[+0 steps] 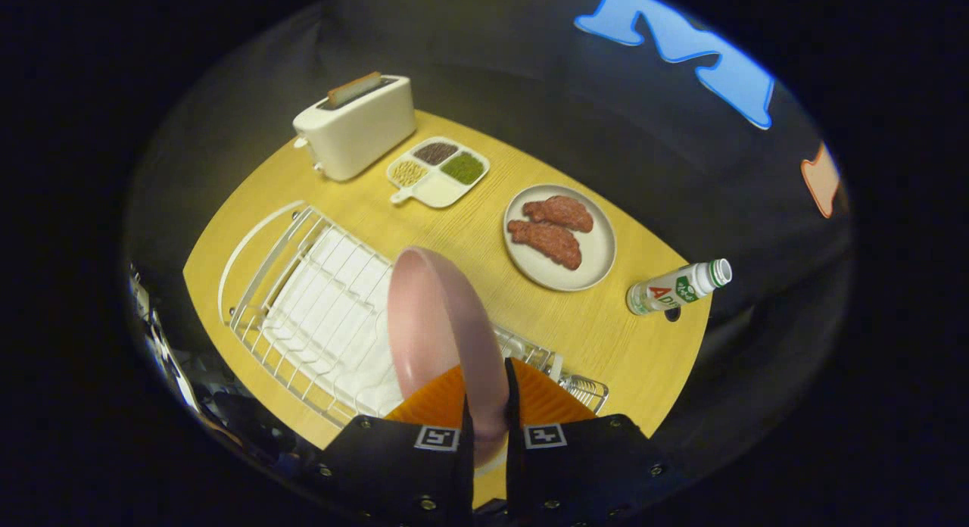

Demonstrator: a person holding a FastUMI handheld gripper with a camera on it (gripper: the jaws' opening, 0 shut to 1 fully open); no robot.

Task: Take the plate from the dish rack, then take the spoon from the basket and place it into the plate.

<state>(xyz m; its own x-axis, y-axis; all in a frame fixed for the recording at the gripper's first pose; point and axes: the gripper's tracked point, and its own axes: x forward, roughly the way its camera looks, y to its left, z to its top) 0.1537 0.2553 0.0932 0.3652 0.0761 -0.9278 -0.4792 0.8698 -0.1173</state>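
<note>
No text reads clearly; the bottle (676, 288) label is blurred; the gripper (488, 391) clamps the plate (428, 322).

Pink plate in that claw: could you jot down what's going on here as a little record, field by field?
held item: pink plate, on edge, lifted above the dish rack
claw: both fingers pressed on the plate's rim
table: yellow wood
beyond the rack: toaster with a slice in its slot; divided dish of grains
beyond the plate: grey plate with two meat pieces
by the table's edge: bottle lying down
spoon: not made out
</note>
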